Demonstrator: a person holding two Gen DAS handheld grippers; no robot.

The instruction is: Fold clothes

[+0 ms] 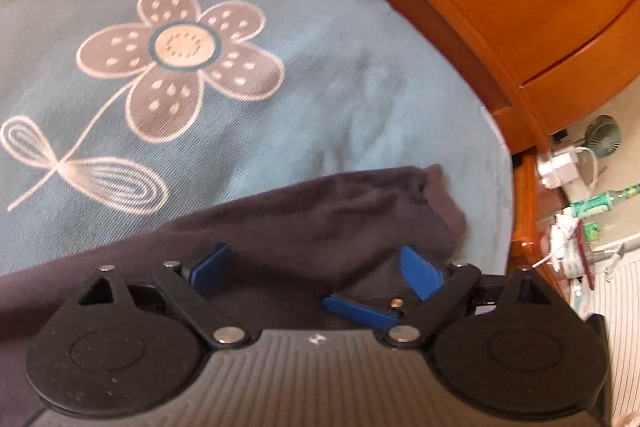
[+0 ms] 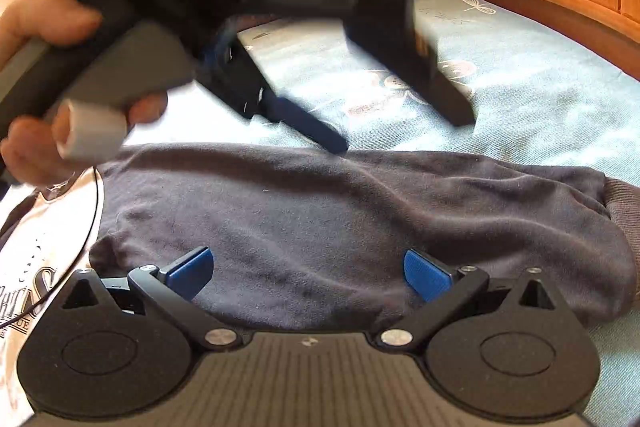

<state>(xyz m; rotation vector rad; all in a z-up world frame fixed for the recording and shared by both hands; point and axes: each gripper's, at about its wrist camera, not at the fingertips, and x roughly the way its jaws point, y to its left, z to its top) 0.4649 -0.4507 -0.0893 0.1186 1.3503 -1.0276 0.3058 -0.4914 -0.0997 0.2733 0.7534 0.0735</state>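
While the dark sweatshirt (image 2: pixel 320 227) lies slumped on the blue bed sheet (image 1: pixel 280 87), its sleeve stretching to the ribbed cuff (image 2: pixel 624 203) at 3 o'clock, I judge it soft, light and floppy, best pinched at a cuff or hem. My right gripper (image 2: pixel 308 275) hovers low over the sleeve, jaws wide, holding nothing. My left gripper (image 1: pixel 316 267) is likewise spread and empty; from the right view it hangs tilted at 12 o'clock in a hand (image 2: pixel 36 27).

The left gripper (image 2: pixel 400 131) is smeared by motion blur in the right wrist view; the dark sweatshirt (image 2: pixel 320 227) is cut off at the left edge
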